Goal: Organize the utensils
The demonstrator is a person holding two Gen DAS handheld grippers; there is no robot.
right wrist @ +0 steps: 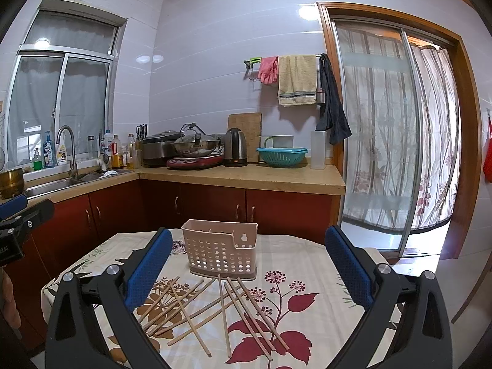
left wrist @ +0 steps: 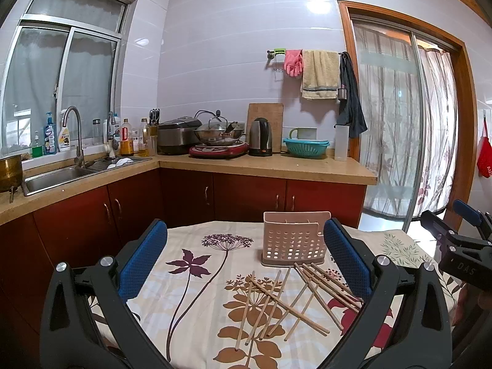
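both tools released over the desk
chopsticks lie scattered near the holder; left tool and right tool hold nothing.

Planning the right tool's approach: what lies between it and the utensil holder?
Right wrist view: loose chopsticks scattered on the floral tablecloth, between the open right tool and the holder.
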